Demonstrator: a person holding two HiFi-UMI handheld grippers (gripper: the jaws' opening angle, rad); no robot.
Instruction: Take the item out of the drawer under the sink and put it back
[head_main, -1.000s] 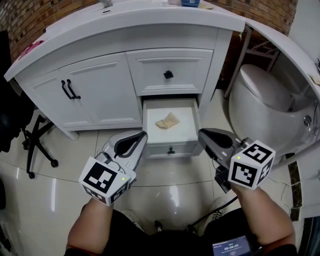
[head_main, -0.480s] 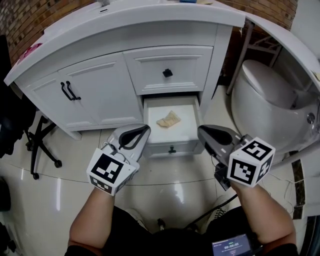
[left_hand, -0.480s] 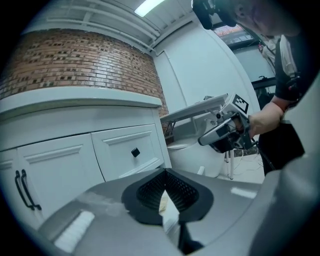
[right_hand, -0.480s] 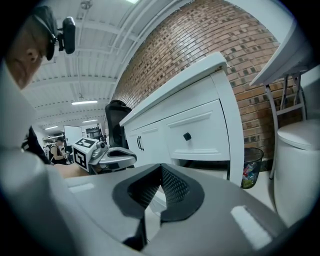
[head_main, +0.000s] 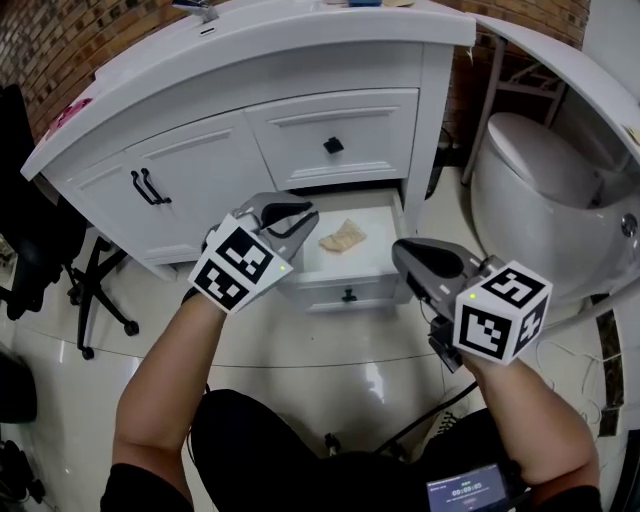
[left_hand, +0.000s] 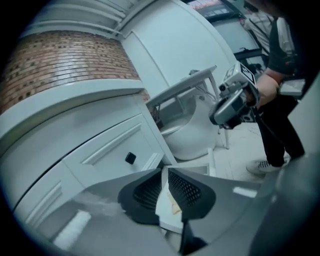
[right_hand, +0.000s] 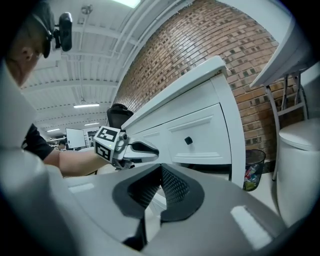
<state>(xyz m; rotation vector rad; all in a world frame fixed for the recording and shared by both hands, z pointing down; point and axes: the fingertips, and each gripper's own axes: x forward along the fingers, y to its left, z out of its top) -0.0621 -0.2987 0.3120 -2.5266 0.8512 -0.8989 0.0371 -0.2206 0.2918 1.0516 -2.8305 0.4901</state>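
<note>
Left gripper (head_main: 306, 214): jaws closed tip to tip, nothing held between them, pointing forward and slightly toward the right side. Left forearm (head_main: 160, 370) bare, stretched well forward, with the marker cube (head_main: 240, 266) tilted up toward the head. Right gripper (head_main: 401, 251): jaws also together at the tips, empty, aimed forward and a little leftward. Right forearm (head_main: 528, 410) bare, held lower and nearer the body.

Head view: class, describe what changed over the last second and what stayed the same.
The left tongs moved forward from in front of the open drawer to over its left front corner, near the beige item. Nothing was taken hold of. The right tongs, drawer and item stayed put.
</note>
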